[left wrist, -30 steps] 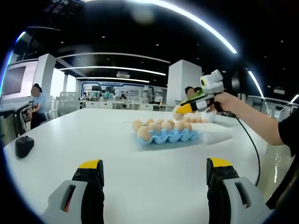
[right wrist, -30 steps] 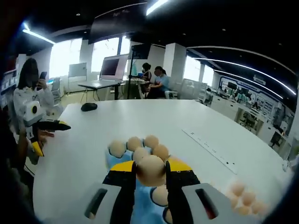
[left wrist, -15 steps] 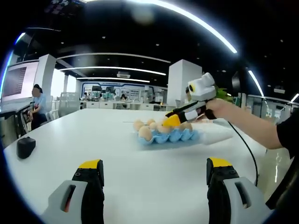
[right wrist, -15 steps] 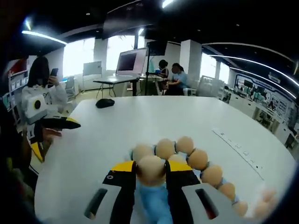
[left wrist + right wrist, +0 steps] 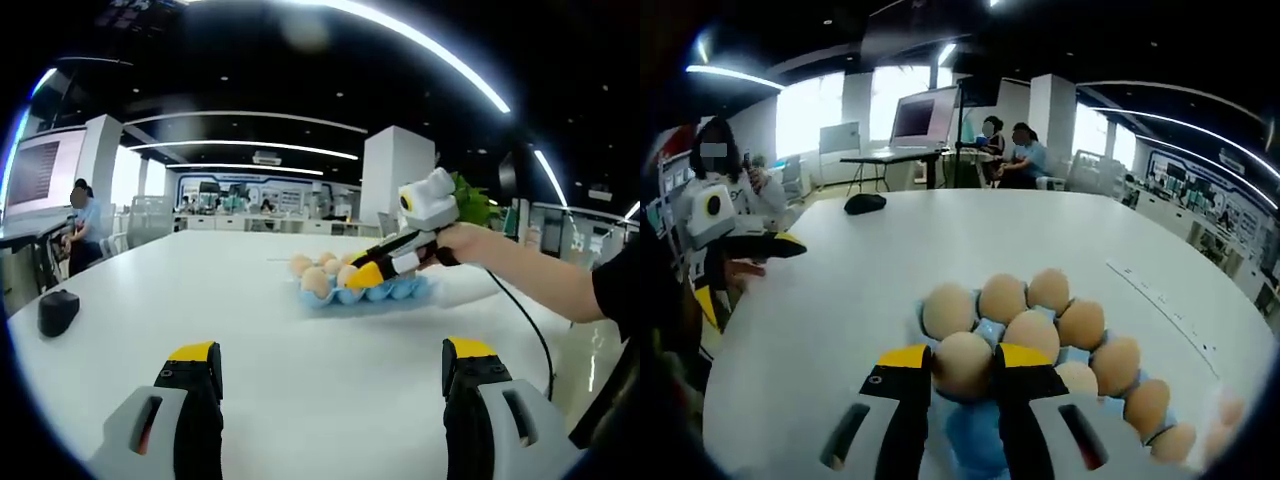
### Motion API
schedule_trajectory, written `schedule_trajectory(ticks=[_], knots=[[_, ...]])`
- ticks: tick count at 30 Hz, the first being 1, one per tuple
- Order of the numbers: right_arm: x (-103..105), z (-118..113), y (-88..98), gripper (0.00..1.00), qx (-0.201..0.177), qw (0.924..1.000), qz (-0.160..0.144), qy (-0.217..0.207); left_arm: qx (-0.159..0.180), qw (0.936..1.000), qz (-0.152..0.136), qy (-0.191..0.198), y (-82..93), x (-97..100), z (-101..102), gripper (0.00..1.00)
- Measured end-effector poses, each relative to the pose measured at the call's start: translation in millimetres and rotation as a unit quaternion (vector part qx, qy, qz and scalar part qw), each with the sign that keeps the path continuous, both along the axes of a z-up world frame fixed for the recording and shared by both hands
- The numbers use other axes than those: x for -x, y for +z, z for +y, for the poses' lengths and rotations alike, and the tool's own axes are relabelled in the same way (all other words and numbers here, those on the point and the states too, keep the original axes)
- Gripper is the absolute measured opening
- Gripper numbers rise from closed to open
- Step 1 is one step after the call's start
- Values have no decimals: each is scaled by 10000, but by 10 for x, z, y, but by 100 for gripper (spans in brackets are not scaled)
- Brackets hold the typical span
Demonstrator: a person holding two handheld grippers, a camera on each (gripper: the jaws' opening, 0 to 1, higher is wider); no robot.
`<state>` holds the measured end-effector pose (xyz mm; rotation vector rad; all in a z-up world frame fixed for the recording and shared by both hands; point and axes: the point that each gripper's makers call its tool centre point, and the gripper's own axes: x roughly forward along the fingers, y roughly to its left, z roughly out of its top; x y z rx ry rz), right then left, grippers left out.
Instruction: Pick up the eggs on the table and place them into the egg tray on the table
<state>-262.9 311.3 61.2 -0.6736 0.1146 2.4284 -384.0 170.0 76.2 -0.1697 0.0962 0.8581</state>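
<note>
- The egg (image 5: 963, 364) is held between the two yellow-tipped jaws of the right hand-held gripper (image 5: 963, 372), which is closed on it from both sides.
- This egg hangs just over the near end of the blue egg tray (image 5: 975, 440), close to the eggs that already sit in it.
- In the left gripper view the same right hand-held gripper (image 5: 362, 275) reaches down to the front edge of the egg tray (image 5: 385, 291), with a person's hand (image 5: 462, 243) behind it.
- The tray stands on the white tabletop (image 5: 250, 330) and already carries several eggs (image 5: 1055, 322) in its cups; I judge the placing step is near its end.
- More loose eggs (image 5: 1230, 410) seem to lie on the tabletop beyond the tray, at the blurred right edge of the right gripper view.
- The left hand-held gripper (image 5: 332, 375) has its jaws wide apart and holds nothing; it is well apart from the tray.
- A black computer mouse (image 5: 57, 311) lies far off on the tabletop.
- Risk: the cup under the egg is hidden by the jaws, so the egg may come down on a cup wall or on a neighbour egg and crack.
- Risk: if the jaws open while the egg is not yet seated, it can roll off the tray edge onto the tabletop.
- Risk: too much squeeze can break the shell, and the jaws can push the light tray when they descend.
</note>
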Motion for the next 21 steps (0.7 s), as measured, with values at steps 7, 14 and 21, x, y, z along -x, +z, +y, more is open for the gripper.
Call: schedule_trajectory(ticks=[7, 14, 21], knots=[[10, 5, -3, 27, 18, 10000, -9, 0, -11, 10000, 2, 9, 14, 10, 9, 92], [16, -3, 0, 27, 23, 10000, 0, 2, -8, 10000, 8, 11, 16, 7, 22, 92], [-3, -9, 9, 27, 4, 10000, -33, -6, -12, 10000, 4, 1, 27, -5, 28, 92]])
